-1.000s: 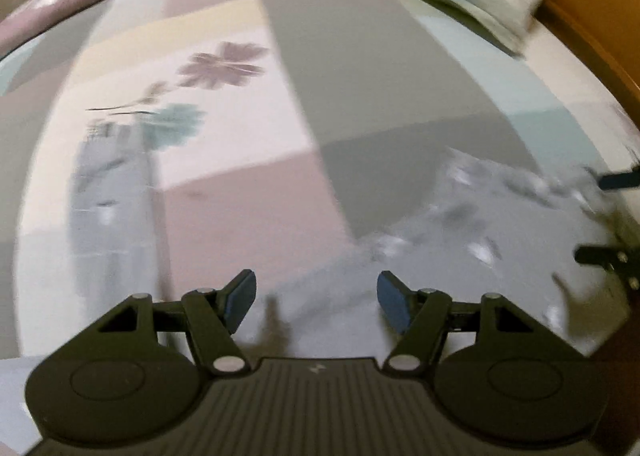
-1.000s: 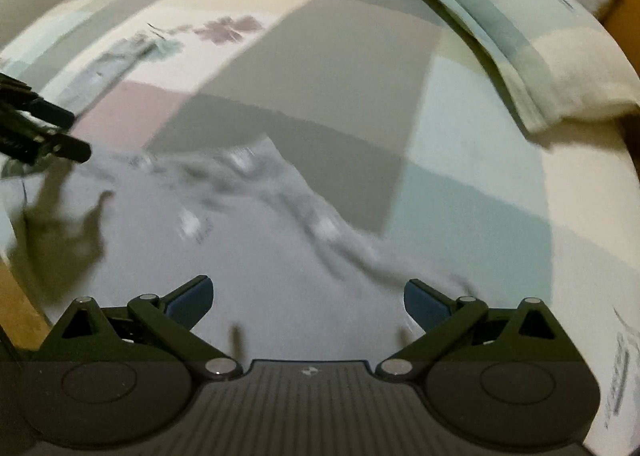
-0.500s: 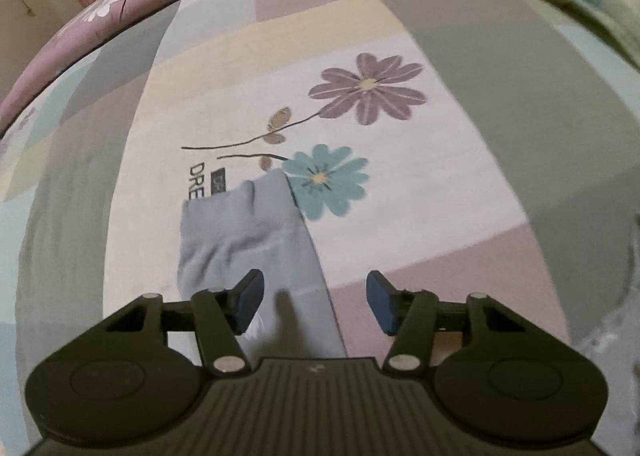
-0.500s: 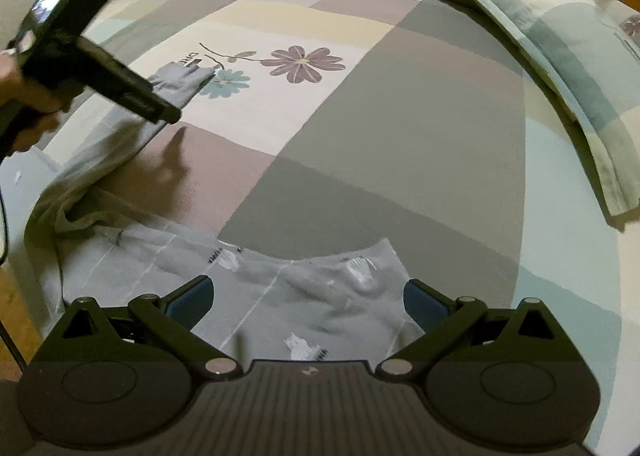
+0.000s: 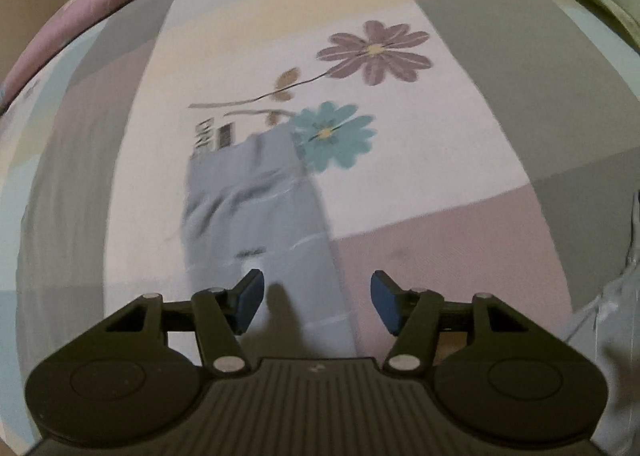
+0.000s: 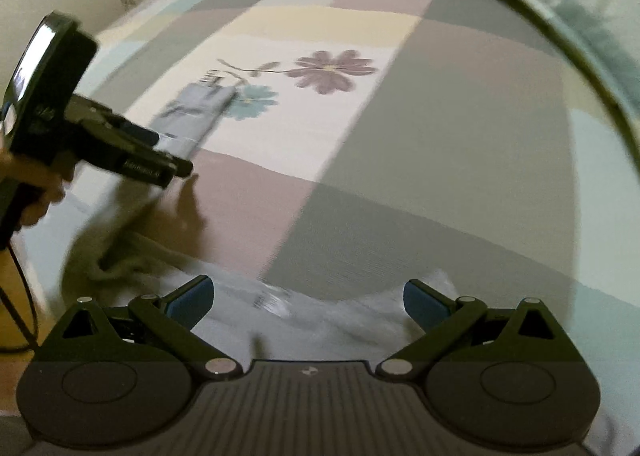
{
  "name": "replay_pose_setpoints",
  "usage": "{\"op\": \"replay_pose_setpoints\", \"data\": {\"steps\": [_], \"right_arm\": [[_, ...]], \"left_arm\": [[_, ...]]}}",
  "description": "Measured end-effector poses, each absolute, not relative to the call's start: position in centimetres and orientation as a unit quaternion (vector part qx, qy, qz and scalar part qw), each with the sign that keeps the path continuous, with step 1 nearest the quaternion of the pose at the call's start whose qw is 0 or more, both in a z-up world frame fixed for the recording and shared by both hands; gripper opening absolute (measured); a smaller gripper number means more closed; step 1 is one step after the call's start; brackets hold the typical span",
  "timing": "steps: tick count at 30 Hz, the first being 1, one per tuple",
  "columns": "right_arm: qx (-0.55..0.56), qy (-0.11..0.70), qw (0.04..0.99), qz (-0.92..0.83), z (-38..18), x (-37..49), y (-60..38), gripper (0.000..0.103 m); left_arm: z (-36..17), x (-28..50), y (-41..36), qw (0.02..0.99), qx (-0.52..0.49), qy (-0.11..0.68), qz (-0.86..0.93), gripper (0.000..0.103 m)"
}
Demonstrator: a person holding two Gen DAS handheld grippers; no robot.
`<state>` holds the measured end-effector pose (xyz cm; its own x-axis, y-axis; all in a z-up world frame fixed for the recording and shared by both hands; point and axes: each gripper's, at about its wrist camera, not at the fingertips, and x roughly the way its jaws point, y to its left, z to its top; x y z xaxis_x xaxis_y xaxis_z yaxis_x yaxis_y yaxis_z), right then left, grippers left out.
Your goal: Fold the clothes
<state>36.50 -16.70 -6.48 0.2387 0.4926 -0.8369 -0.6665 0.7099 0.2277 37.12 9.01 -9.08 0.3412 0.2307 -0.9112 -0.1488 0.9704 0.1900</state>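
A grey long-sleeved garment lies spread on the bed. Its sleeve [image 5: 256,208] stretches away from me, with the cuff beside the teal flower print [image 5: 332,134]. My left gripper [image 5: 316,292] hovers over this sleeve, jaws opening; the cloth lies under the gap and the pads do not press on it. The right wrist view shows the same sleeve [image 6: 196,108] and the left gripper [image 6: 172,154] held by a hand [image 6: 36,192]. My right gripper [image 6: 308,296] stands wide open above the garment's rumpled body [image 6: 304,320], holding nothing.
The bed wears a patchwork sheet [image 6: 440,136] with a purple flower print [image 6: 332,70]. A checked pillow [image 6: 580,4] lies along the far right. At the left the bed's edge drops to a wooden floor [image 6: 16,296], where a cable hangs from the left gripper.
My left gripper swung from the garment's body to the sleeve and came closer to it. My right gripper shifted along the body's far edge, and that edge now sits lower in its view.
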Motion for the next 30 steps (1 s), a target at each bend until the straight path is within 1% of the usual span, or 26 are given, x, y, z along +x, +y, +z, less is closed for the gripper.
{"op": "replay_pose_setpoints", "data": {"steps": [2, 4, 6, 8, 11, 13, 18, 26, 30], "right_arm": [[-0.072, 0.498, 0.767, 0.399, -6.6, 36.9, -14.7, 0.099], [-0.049, 0.507, 0.748, 0.426, -6.9, 37.6, -12.5, 0.092], [-0.018, 0.524, 0.722, 0.452, -7.5, 38.6, -10.2, 0.076], [0.015, 0.541, 0.698, 0.468, -8.3, 39.6, -7.7, 0.073], [0.057, 0.562, 0.676, 0.472, -9.8, 41.2, -4.3, 0.072], [0.096, 0.576, 0.663, 0.469, -11.0, 42.5, -3.1, 0.070], [0.187, 0.590, 0.635, 0.462, -13.4, 45.1, -1.9, 0.069], [0.206, 0.581, 0.619, 0.487, -14.5, 47.6, 1.8, 0.066], [0.207, 0.582, 0.611, 0.494, -14.7, 48.4, 2.9, 0.062]], "left_arm": [[-8.4, 36.0, 10.5, 0.820, 0.018, 0.559, 0.120, 0.061], [-7.8, 34.8, 12.5, 0.822, -0.007, 0.555, 0.127, 0.061], [-7.5, 33.7, 14.3, 0.822, -0.029, 0.553, 0.132, 0.061], [-7.4, 32.7, 16.1, 0.822, -0.052, 0.551, 0.132, 0.061], [-7.5, 31.5, 18.2, 0.822, -0.080, 0.549, 0.128, 0.061], [-7.7, 31.0, 19.3, 0.822, -0.092, 0.548, 0.126, 0.061], [-8.3, 30.0, 21.4, 0.824, -0.108, 0.543, 0.122, 0.061], [-9.4, 29.8, 23.4, 0.821, -0.133, 0.543, 0.115, 0.061], [-9.6, 29.8, 23.7, 0.823, -0.138, 0.542, 0.098, 0.061]]}}
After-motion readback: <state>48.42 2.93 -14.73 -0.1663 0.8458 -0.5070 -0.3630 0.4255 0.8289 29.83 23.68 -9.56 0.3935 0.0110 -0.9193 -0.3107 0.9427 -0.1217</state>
